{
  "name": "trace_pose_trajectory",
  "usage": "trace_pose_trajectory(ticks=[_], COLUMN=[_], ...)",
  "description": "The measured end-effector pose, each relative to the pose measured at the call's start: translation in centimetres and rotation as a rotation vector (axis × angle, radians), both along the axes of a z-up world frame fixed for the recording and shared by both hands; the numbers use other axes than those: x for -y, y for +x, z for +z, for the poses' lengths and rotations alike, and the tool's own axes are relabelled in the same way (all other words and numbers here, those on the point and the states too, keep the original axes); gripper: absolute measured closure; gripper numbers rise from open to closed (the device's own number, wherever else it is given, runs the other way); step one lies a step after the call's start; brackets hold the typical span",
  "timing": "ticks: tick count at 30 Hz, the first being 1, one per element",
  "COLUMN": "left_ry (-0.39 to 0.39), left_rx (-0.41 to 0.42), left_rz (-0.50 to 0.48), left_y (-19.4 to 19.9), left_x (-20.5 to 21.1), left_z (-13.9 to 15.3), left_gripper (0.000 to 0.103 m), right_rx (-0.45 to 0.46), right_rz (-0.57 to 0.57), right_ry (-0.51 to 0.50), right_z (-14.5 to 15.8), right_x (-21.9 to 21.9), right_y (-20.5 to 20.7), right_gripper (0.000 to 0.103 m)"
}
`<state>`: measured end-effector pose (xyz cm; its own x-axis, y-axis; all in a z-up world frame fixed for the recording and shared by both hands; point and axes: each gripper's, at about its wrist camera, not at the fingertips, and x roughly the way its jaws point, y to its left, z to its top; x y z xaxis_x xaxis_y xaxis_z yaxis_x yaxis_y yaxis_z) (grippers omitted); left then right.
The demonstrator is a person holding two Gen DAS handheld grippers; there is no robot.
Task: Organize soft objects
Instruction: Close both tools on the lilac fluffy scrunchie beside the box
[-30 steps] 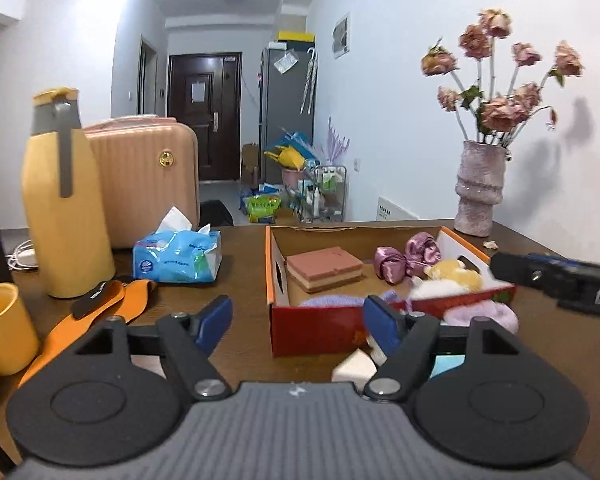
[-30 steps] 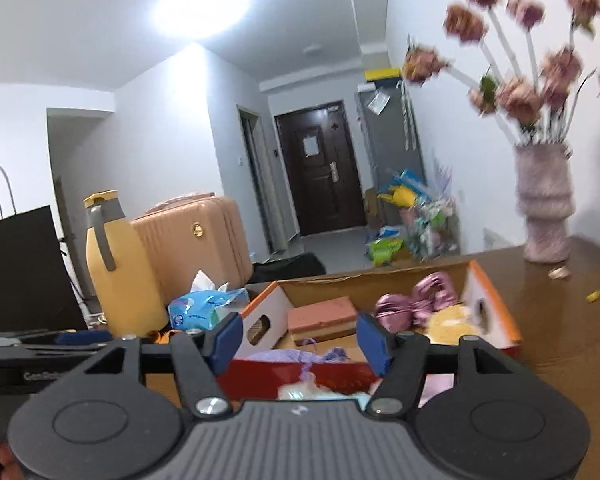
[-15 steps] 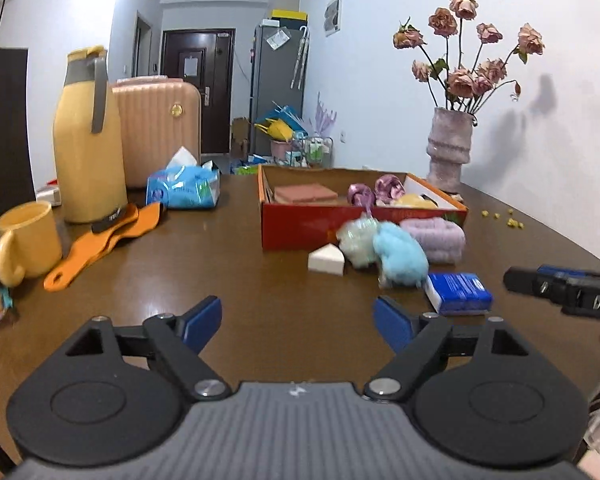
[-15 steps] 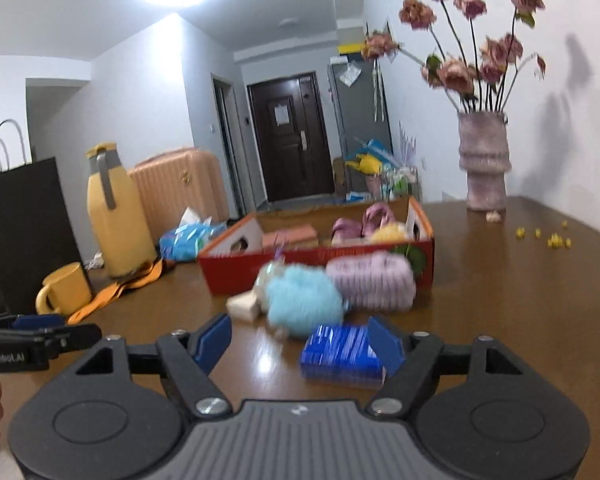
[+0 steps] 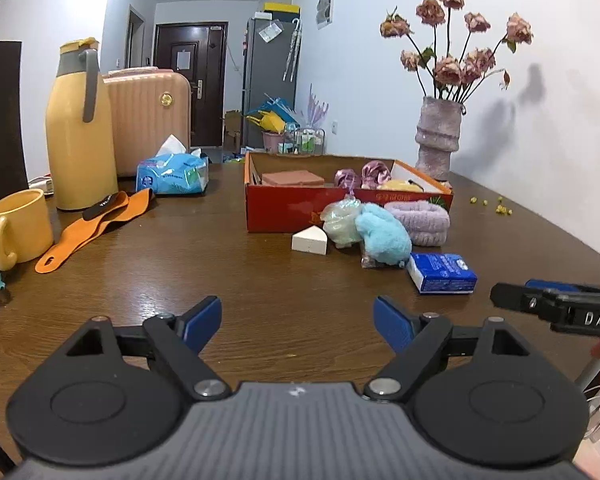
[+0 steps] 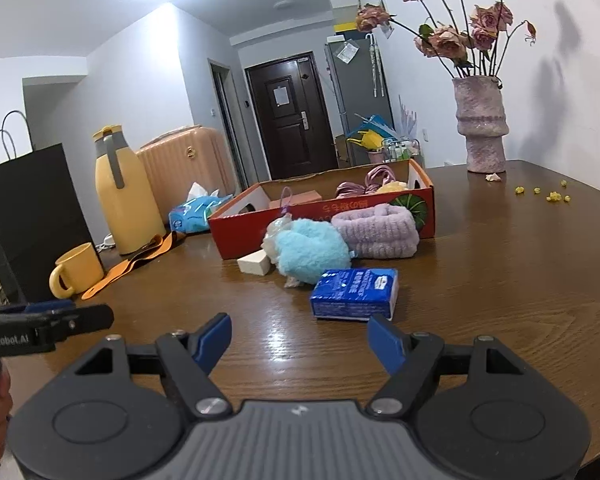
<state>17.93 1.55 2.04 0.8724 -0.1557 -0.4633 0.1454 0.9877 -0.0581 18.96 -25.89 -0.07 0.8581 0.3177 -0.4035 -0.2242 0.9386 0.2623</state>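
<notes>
Hovering over counter [image 5: 260, 280] near edge: left claw [image 5: 298, 318] and right claw [image 6: 300, 338], both released, empty, just widened. Behind: tissue pack [image 6: 354, 294], blue plush [image 6: 312, 250], red box [image 6: 324, 220].

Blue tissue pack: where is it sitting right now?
The blue tissue pack lies flat on the table, just ahead of the right gripper, in front of the fluffy turquoise item and outside the red box.

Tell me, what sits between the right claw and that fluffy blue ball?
A blue tissue pack lies between the open right claw and the fluffy blue ball, touching neither claw finger; the right wrist view shows this.
</notes>
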Motion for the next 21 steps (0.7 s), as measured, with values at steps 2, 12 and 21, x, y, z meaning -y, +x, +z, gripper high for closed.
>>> trace_pose_trajectory(ticks=[2,12,21], left_ry=[0.002,-0.058,-0.036], left_rx=[-0.016,-0.007,-0.085], left_rz=[-0.001,-0.145,-0.239], left_y=[0.8,7.9,20.9], left_x=[0.3,5.6,12.7], left_z=[-0.3,2.2,2.1], left_gripper=[0.018,0.054,0.066], right_rx=[-0.007,-0.031,-0.026], right_rz=[-0.013,-0.084,-0.066], right_ry=[0.001,0.051,0.093], right_z=[-0.3,-1.1,-0.4], right_x=[0.5,4.8,7.6], right_y=[0.7,8.3,18.2], right_gripper=[0.029,0.029,0.043])
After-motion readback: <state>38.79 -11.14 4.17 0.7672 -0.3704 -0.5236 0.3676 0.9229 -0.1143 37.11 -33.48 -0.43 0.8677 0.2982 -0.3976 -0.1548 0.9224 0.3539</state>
